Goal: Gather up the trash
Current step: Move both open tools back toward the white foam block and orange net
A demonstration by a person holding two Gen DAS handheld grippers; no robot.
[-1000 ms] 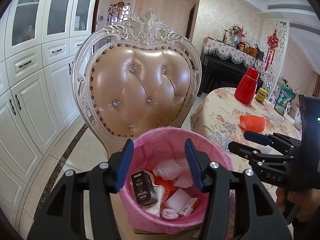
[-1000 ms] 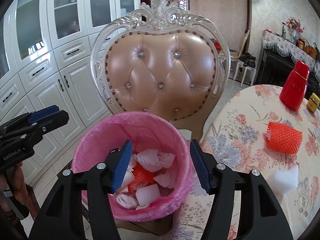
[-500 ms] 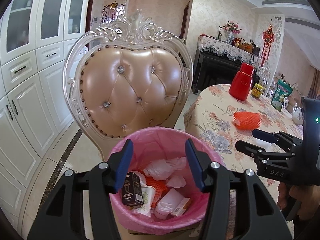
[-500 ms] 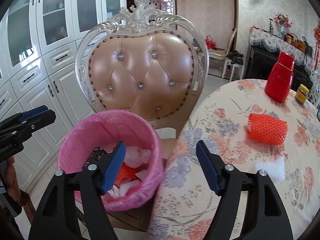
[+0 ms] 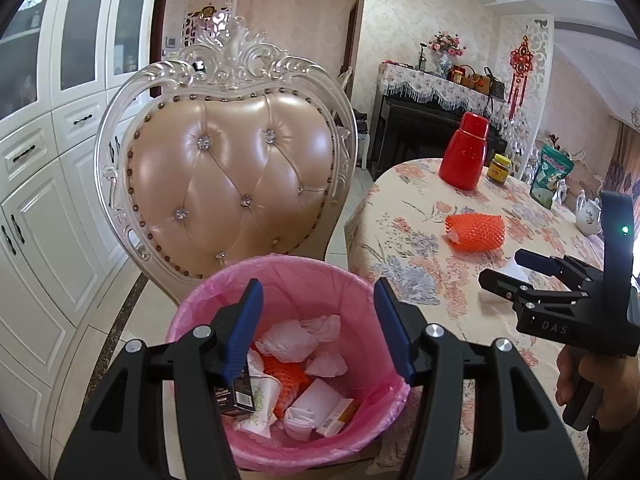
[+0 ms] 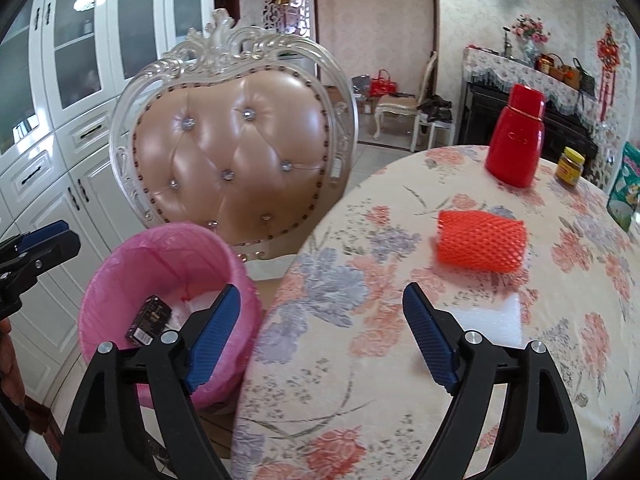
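Observation:
A bin lined with a pink bag (image 5: 276, 276) (image 6: 160, 248) stands on the chair seat beside the table. It holds crumpled white tissues (image 5: 296, 334), a black box (image 5: 236, 394), orange net and small cartons. My left gripper (image 5: 320, 328) is open and empty above the bin. My right gripper (image 6: 320, 336) is open and empty over the table's near edge; it also shows in the left wrist view (image 5: 516, 268). An orange foam net (image 6: 480, 246) (image 5: 474, 230) and a white foam piece (image 6: 500, 320) lie on the table beyond it.
A tufted chair back (image 5: 232, 188) rises behind the bin. The floral tablecloth (image 6: 340, 380) also carries a red jug (image 6: 516, 140), a yellow-lidded jar (image 6: 570, 166), a green bag (image 5: 550, 180) and a teapot (image 5: 588, 212). White cabinets (image 5: 40, 200) line the left.
My right gripper has swung right, from over the bin to over the table, and opened wider. My left gripper has stayed above the bin, drawing back slightly.

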